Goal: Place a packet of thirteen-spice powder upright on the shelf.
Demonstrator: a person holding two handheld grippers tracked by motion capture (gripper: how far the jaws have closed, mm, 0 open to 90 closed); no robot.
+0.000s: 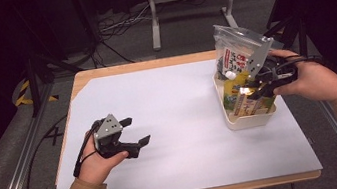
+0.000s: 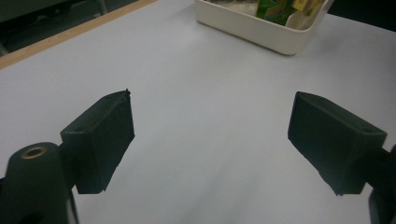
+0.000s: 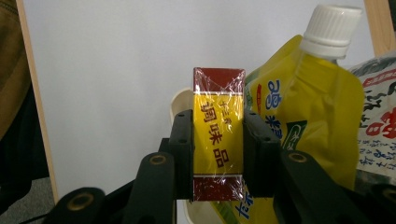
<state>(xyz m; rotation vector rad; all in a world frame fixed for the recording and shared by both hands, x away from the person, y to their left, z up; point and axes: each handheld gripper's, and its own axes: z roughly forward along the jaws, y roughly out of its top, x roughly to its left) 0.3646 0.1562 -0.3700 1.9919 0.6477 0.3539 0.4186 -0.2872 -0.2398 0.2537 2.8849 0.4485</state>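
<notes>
A yellow and dark red box [image 3: 218,135] wrapped in clear film sits between the jaws of my right gripper [image 3: 218,156], which is shut on it. In the high view the right gripper [image 1: 253,90] holds that box [image 1: 246,91] over the white bin [image 1: 241,123] at the right of the table. My left gripper [image 1: 134,131] rests low at the front left, open, with nothing between its fingers [image 2: 100,140]. The left gripper view shows bare white table between the jaws and the white bin [image 2: 261,32] farther off.
The bin holds a yellow spouted pouch [image 3: 310,112] with a white cap, a clear bag [image 1: 236,54] standing upright at the back, and green cartons [image 2: 275,9]. A white sheet [image 1: 176,123] covers the wooden table. Cables and a metal stand lie on the floor beyond.
</notes>
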